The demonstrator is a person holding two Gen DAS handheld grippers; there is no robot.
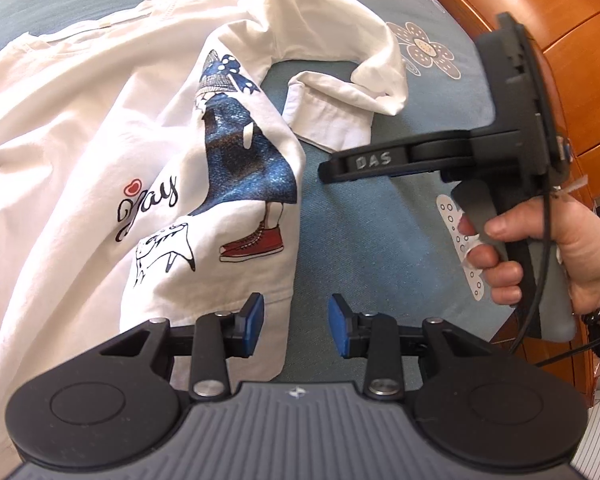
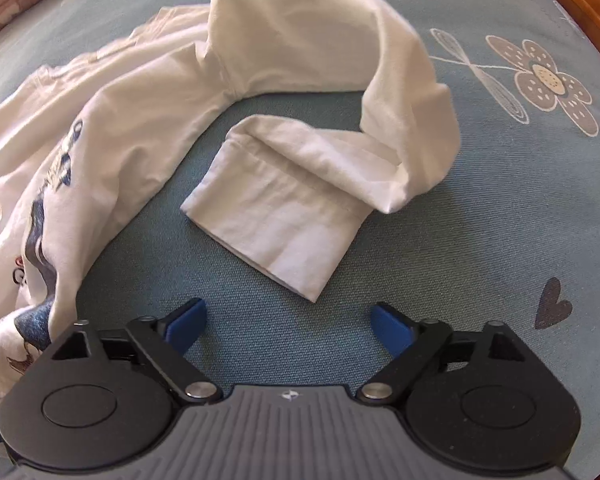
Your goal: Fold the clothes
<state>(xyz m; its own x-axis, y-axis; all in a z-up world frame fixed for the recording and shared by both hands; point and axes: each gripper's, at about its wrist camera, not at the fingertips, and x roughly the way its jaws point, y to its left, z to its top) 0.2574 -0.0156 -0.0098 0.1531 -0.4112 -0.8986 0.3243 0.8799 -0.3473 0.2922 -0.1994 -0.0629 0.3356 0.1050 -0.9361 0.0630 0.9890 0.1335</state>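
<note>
We see one white long-sleeved shirt (image 1: pixel 80 128) lying crumpled on a blue-grey bedspread (image 1: pixel 380 220) with flower motifs. Its print shows a figure in a blue dress and one red sneaker, with "Yay" in script. One sleeve (image 2: pixel 300 216) curls back, its cuff flat on bare cloth. Our left gripper (image 1: pixel 296 328) hovers over the shirt's near hem, pads apart, holding nothing. Our right gripper (image 2: pixel 288 328) stands wide open just short of the cuff; "DAS" is written on its finger. Open bedspread lies right; wooden furniture (image 1: pixel 560 20) borders the far right.
</note>
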